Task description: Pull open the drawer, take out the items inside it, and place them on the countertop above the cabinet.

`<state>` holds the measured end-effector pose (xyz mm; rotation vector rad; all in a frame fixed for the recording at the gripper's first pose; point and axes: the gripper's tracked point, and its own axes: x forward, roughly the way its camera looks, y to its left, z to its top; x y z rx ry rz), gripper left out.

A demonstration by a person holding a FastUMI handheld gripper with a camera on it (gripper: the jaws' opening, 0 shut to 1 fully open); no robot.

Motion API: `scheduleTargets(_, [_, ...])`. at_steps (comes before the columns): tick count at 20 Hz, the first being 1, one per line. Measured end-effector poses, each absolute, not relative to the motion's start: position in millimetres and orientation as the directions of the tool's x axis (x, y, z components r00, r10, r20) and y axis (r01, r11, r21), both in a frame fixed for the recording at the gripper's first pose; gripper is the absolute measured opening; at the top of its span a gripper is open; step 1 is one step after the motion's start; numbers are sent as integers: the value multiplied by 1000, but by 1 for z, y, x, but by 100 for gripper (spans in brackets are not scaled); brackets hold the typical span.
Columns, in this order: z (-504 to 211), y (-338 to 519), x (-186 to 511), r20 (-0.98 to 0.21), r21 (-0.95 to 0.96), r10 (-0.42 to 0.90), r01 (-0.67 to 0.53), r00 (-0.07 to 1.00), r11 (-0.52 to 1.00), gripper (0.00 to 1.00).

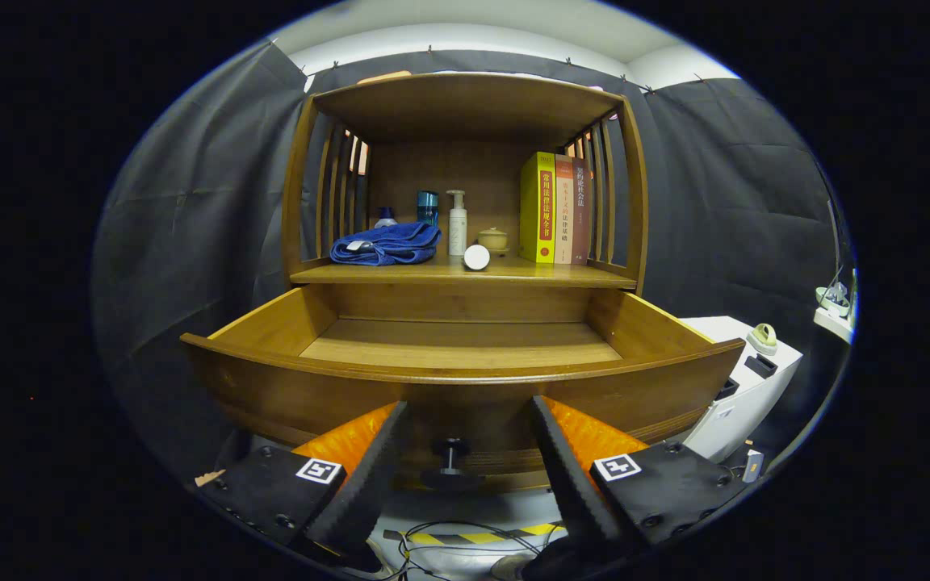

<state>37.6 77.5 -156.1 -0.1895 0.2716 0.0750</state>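
The gripper (465,452) hangs with its fingers spread wide and nothing between the pads; the small dark knob (453,449) of the drawer (465,379) sits in the gap just ahead of them, touched by neither finger. The drawer is pulled well out, and what shows of its floor at 12 o'clock is bare wood; anything lying close behind the front board would be hidden.

Further out at 12 o'clock, the countertop (513,274) carries a crumpled blue towel (386,244) at 11 o'clock, with a teal bottle (427,206) and a white pump bottle (456,223) behind it. A white disc (476,257) lies near the front edge, a small yellowish lidded pot (493,239) sits behind it, and upright books (555,208) stand at 1 o'clock.

The towel looks soft and light, best pinched at a fold. The bottles seem smooth and tip-prone, so take them mid-body.

A white unit (743,387) stands at 3 o'clock, clear of the drawer. Cables (449,537) trail on the floor beneath the fingers.
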Motion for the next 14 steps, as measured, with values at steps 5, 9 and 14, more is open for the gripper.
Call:
scheduleTargets(5, [-157,83,55,-256,-214,26,-82,966,973,99])
scheduleTargets(9, [-154,83,87,-255,-203,38,-92,966,975,98])
scheduleTargets(14, [-147,87,131,-240,-211,46,-98,970,973,99])
